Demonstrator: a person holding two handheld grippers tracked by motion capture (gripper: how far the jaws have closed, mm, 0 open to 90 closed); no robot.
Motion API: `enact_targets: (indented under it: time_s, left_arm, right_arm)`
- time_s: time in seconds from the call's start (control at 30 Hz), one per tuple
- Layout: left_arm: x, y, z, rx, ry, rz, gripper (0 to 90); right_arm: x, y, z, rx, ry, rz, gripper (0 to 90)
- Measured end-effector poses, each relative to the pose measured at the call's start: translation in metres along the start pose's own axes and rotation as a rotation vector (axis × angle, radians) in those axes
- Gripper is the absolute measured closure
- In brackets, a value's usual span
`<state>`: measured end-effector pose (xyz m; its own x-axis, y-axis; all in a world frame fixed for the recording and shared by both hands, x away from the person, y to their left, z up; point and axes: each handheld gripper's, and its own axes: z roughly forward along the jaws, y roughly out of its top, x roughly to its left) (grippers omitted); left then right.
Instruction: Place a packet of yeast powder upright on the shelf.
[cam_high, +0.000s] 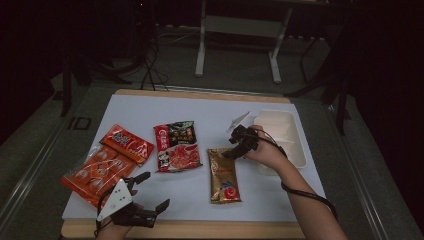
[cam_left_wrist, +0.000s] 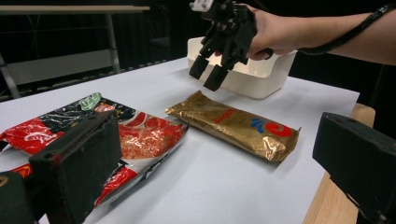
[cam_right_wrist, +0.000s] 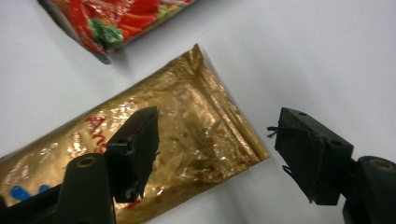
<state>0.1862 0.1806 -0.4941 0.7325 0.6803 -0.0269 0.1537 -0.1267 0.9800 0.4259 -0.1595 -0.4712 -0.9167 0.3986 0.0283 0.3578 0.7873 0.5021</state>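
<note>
A gold snack packet (cam_high: 223, 175) lies lengthwise on the white board (cam_high: 150, 107), right of centre. My right gripper (cam_high: 231, 150) hovers open just over the packet's far end; in the right gripper view that gripper (cam_right_wrist: 219, 140) straddles the gold packet (cam_right_wrist: 187, 116), one jaw over the foil, the other beyond its edge over bare board. Nothing is held. My left gripper (cam_high: 155, 190) rests open near the board's front edge, empty. From the left gripper view, that gripper (cam_left_wrist: 215, 168) looks toward the gold packet (cam_left_wrist: 233, 123) and the right gripper (cam_left_wrist: 208, 74).
A red and black noodle packet (cam_high: 176, 146) lies left of the gold one, and an orange packet (cam_high: 107, 162) lies farther left. A white tub (cam_high: 285, 135) stands at the board's right side behind my right hand. The wooden table edge (cam_high: 200, 230) runs along the front.
</note>
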Motion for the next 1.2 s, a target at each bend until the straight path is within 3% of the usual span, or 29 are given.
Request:
enact_targets:
  time_s: [0.33,0.67,0.83,1.1,1.2]
  left_arm:
    - [0.0,0.0,0.0,0.001,-0.002,0.0,1.8]
    - [0.0,0.0,0.001,0.005,-0.004,0.002,1.8]
    - [0.0,-0.001,0.001,0.008,-0.005,-0.001,1.8]
    - [-0.001,-0.001,0.002,0.012,-0.008,0.002,1.8]
    - [-0.001,-0.001,0.002,0.013,-0.01,0.002,1.8]
  right_arm:
    - [-0.008,0.007,0.01,0.06,0.003,0.006,32.5]
    - [-0.01,0.008,0.027,0.176,-0.04,-0.021,35.3]
    - [-0.012,0.005,0.034,0.214,-0.031,-0.012,37.2]
    - [-0.017,0.002,0.039,0.236,0.043,0.031,56.8]
    - [-0.016,0.003,0.039,0.26,0.018,0.008,66.2]
